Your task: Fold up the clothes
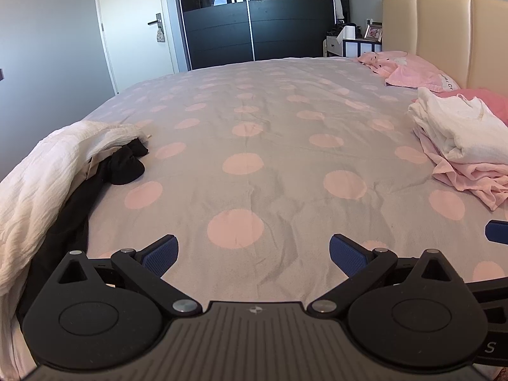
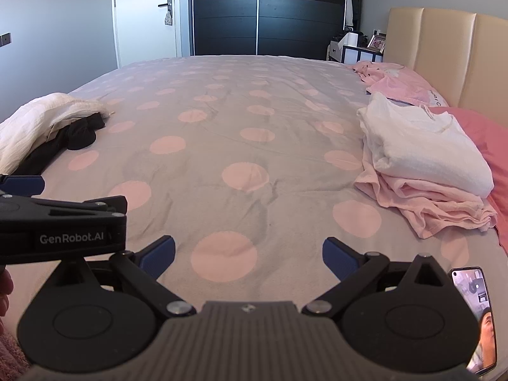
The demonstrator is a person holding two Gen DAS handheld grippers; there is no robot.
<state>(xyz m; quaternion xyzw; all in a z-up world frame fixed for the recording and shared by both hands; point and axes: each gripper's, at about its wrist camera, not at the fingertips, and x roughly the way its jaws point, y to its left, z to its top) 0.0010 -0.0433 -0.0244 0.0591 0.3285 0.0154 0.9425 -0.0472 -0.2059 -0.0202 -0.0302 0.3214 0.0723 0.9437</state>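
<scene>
A loose pile lies at the bed's left edge: a white crinkled garment (image 1: pixel 47 171) (image 2: pixel 41 117) over a black garment (image 1: pixel 123 165) (image 2: pixel 79 133). At the right, a folded white garment (image 1: pixel 460 130) (image 2: pixel 422 149) rests on a folded pale pink garment (image 1: pixel 473 177) (image 2: pixel 422 203). My left gripper (image 1: pixel 254 254) is open and empty, low over the bedspread near the front edge. My right gripper (image 2: pixel 248 255) is open and empty beside it. The left gripper's body (image 2: pixel 63 225) shows in the right wrist view.
The bedspread (image 1: pixel 254 120) is grey with pink dots. Pink pillows (image 1: pixel 412 70) and a beige headboard (image 1: pixel 444 31) are at the right. A dark wardrobe (image 1: pixel 254 16), a door and a nightstand stand beyond. A phone (image 2: pixel 476 317) lies at the front right.
</scene>
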